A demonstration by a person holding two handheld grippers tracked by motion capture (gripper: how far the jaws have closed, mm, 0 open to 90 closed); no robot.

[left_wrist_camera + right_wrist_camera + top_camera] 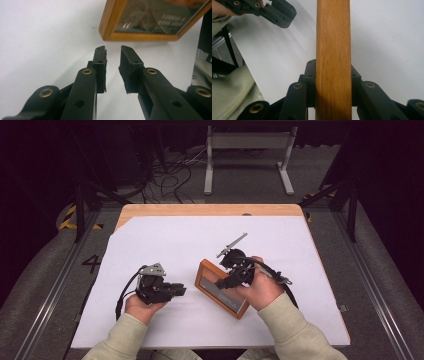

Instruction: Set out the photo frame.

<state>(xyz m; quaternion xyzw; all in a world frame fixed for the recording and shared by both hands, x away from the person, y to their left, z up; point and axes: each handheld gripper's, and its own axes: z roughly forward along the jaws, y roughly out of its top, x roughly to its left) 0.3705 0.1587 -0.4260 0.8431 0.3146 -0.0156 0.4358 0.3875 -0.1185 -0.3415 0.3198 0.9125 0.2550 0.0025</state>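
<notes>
A wooden picture frame (235, 306) with a dark print under glass is tilted above the white sheet right of centre. My right gripper (226, 281) is shut on its side rail; in the right gripper view both pads press the wooden rail (333, 32) that runs up between the jaws of my right gripper (333, 68). My left gripper (181, 290) hovers just left of the frame, pointing toward it. In the left gripper view my left gripper (113, 51) has a narrow gap between its pads and nothing in it, with the frame's corner (110, 22) just ahead. The left gripper (279, 13) also appears top left in the right gripper view.
A white sheet (175, 240) covers most of the wooden table (210, 209). Behind the table stand a grey metal stand (248, 150) and loose cables (170, 180) on the floor. Light green sleeves (295, 335) come in from the near edge.
</notes>
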